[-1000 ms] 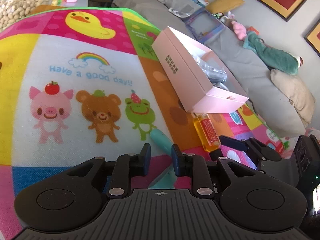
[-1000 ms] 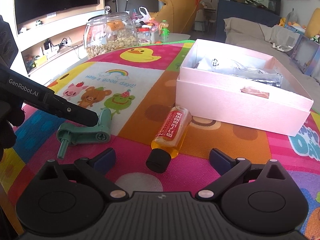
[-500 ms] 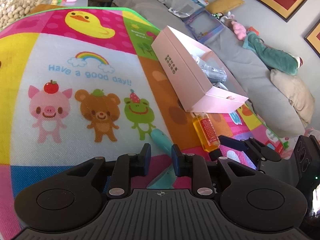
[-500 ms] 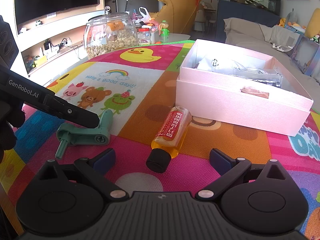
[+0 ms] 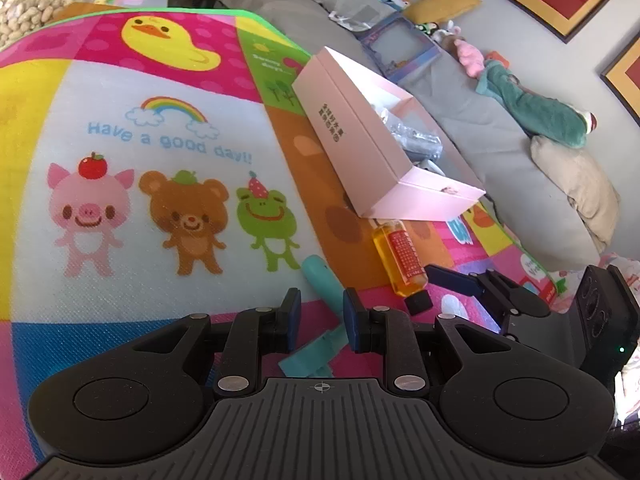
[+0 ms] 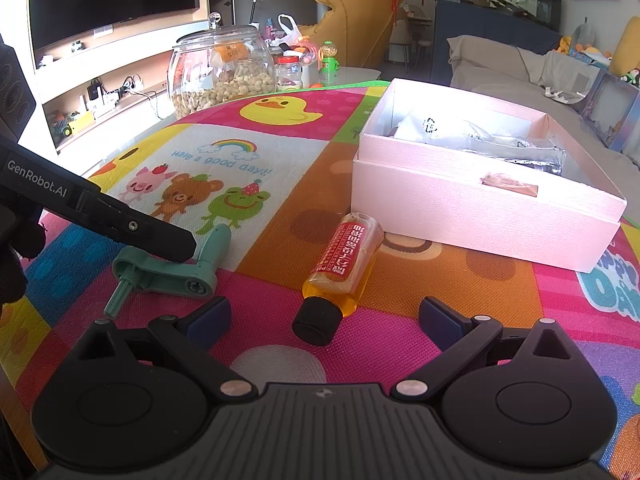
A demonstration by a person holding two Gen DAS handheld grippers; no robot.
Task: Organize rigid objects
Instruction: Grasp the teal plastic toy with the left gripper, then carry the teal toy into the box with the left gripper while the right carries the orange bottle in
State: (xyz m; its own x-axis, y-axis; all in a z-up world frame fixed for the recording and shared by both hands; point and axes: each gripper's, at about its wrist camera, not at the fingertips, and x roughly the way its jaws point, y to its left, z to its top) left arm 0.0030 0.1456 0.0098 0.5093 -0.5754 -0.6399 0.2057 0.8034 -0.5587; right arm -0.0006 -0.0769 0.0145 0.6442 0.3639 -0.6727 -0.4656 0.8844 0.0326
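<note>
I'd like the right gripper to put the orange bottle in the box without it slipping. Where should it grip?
Grip the orange bottle across its labelled body, not the narrower black cap. It lies flat, cap toward the open right gripper, so come down from above, one finger on each long side.

Both grippers, left gripper (image 5: 320, 316) and right gripper (image 6: 324, 318), are built of matte black plastic with ribbed bases, round side discs, silver screws and dark blue pads (image 6: 440, 322). "GenRobot.AI" is printed in white on one. What seems a black glove (image 6: 14, 268) is worn.
</note>
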